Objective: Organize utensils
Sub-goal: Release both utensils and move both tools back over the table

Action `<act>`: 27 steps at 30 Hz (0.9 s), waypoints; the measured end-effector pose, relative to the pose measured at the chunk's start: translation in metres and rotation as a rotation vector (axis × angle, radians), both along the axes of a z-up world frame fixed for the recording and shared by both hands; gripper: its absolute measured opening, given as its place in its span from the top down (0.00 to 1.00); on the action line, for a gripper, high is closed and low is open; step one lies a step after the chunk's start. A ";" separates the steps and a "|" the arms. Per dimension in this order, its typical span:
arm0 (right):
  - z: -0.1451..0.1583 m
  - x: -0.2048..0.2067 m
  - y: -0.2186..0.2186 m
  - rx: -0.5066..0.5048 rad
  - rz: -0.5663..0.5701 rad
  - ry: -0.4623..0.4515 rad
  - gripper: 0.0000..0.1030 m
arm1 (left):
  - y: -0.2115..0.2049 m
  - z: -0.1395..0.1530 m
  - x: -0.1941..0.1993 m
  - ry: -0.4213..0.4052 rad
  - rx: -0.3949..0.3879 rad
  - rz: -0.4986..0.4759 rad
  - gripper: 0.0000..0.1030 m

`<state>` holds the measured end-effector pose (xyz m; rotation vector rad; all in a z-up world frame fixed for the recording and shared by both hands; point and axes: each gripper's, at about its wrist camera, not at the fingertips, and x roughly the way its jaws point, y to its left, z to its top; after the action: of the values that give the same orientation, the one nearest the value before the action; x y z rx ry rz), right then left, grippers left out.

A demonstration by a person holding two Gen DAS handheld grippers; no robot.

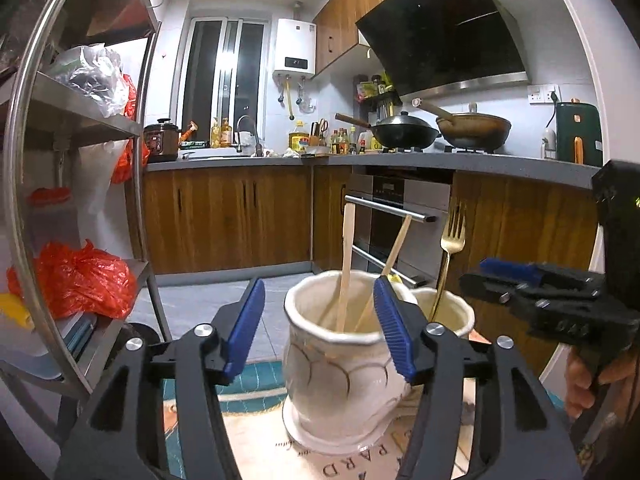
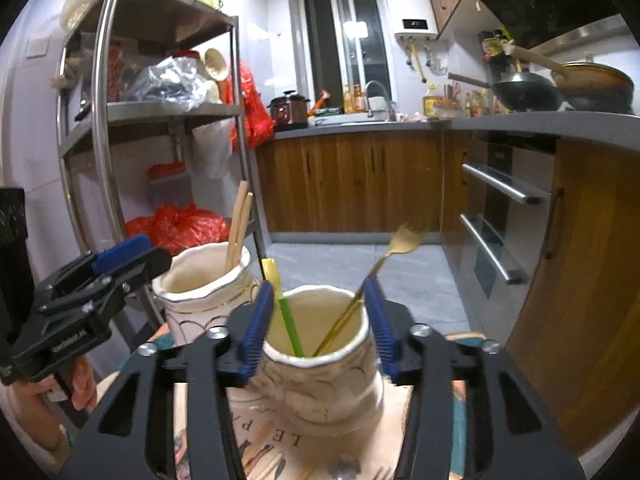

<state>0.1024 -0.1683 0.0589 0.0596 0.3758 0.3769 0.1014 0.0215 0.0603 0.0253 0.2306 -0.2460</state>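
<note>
I see my left gripper (image 1: 320, 320) released before the left holder (image 1: 340, 376) with two wooden chopsticks (image 1: 345, 276), my right gripper (image 2: 318, 320) released around the right holder (image 2: 324, 376) with gold fork (image 2: 404, 236) and green straw (image 2: 288, 320).

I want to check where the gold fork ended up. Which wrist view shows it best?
The left wrist view: the gold fork stands sharp, tines up, in the far white holder. The right wrist view shows the same fork motion-blurred, leaning in the near holder beside a green-and-yellow utensil.
</note>
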 end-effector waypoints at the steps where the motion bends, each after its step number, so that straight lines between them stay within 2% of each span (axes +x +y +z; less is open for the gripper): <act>1: 0.000 -0.004 -0.003 0.004 -0.008 -0.002 0.39 | 0.001 -0.001 -0.004 0.001 0.007 0.008 0.40; 5: 0.000 -0.020 -0.014 0.010 -0.033 -0.002 0.21 | 0.008 -0.004 -0.016 0.004 -0.018 0.026 0.17; 8: -0.002 -0.033 -0.024 0.016 -0.059 -0.002 0.14 | 0.013 -0.008 -0.026 0.025 -0.046 0.041 0.10; 21: -0.027 -0.063 -0.049 0.029 -0.126 0.094 0.11 | 0.009 -0.032 -0.059 0.103 -0.018 0.030 0.06; 24: -0.034 -0.066 -0.053 0.017 -0.142 0.129 0.10 | 0.003 -0.040 -0.065 0.141 0.001 0.023 0.06; 27: -0.046 -0.070 -0.058 -0.006 -0.162 0.176 0.10 | -0.008 -0.054 -0.066 0.216 0.037 0.001 0.06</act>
<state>0.0325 -0.2260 0.0130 0.1168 0.5418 0.2108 0.0355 0.0136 0.0063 0.0351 0.4503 -0.2434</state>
